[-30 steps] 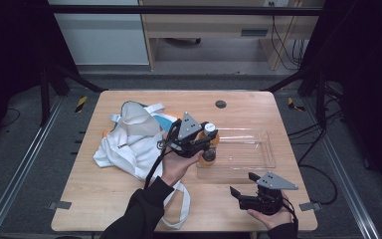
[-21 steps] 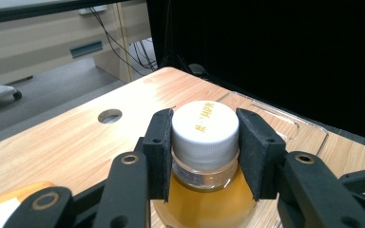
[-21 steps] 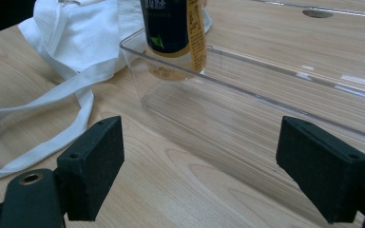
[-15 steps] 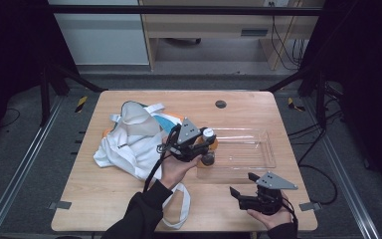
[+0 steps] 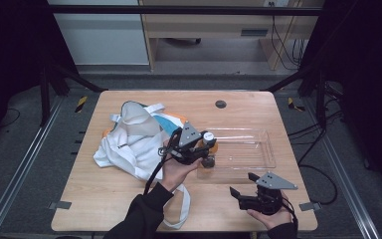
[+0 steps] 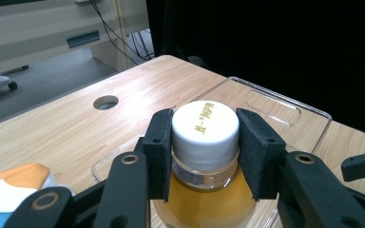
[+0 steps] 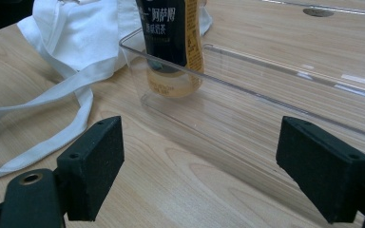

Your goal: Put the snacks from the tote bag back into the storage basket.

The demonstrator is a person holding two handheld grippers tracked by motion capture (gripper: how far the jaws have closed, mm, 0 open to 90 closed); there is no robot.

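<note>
A bottle of amber tea [image 5: 209, 152] with a white cap [image 6: 205, 128] and a dark label [image 7: 173, 42] stands upright in the left end of a clear plastic tray [image 5: 258, 164]. My left gripper [image 5: 206, 144] is shut on the cap, one pad on each side [image 6: 159, 152]. The bottle's base is at or just above the tray floor; I cannot tell which. My right gripper [image 5: 242, 185] is held low near the table's front right, in front of the tray wall [image 7: 266, 95]. It is open [image 7: 218, 175] with nothing between its pads.
A white cloth bag [image 5: 134, 139] with long straps [image 7: 52, 137] lies left of the tray, with something orange and blue under it. A round cable hole [image 5: 221, 104] sits in the tabletop behind the tray. Black frame rails run around the table.
My left gripper has sunk slightly with the bottle, lower into the tray's left end. The right gripper has stayed where it was.
</note>
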